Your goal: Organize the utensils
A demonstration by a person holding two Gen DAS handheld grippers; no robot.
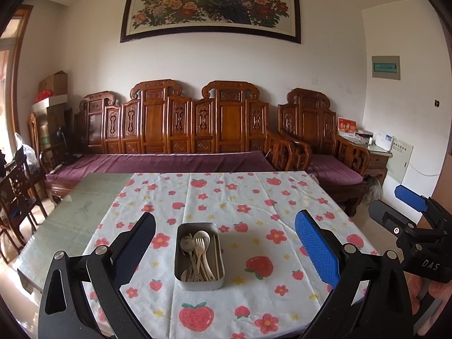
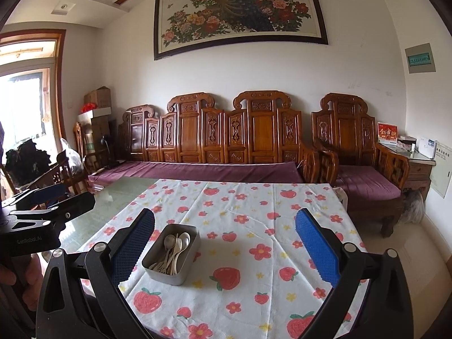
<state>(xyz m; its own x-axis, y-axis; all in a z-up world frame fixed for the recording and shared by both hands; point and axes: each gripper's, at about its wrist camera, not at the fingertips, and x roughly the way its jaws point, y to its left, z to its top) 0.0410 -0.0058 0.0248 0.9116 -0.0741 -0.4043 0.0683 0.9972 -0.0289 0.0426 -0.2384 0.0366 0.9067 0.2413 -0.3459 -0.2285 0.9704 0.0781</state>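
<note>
A metal tin (image 1: 199,257) sat on the table (image 1: 84,212), on a cloth (image 1: 226,197) printed with strawberries and flowers, toward the near side of the table. The tin was rectangular, and in the left wrist view its long axis ran away from the camera, almost straight toward the sofa (image 1: 169,161) at the far wall; in the right wrist view it lay slightly slanted, its far end leaning right. Inside lay the utensils (image 1: 197,254): a metal spoon (image 1: 188,244), a pale spoon (image 1: 202,237), a pale fork (image 1: 200,245) and a pair of chopsticks (image 1: 216,254). They lay lengthwise along the tin, with bowls and tines toward the far end and handles toward the near end; the chopsticks ran along the right wall.

The left gripper (image 1: 226,251) hung above the near part of the table, its jaws spread wide and empty, the tin showing in the gap between them. The right gripper (image 2: 224,247) was also spread wide and held nothing; the tin sat just beside its left finger (image 2: 132,245) in view, not touching as far as could be told. Each gripper appeared at the edge of the other's view, well apart from the tin.
</note>
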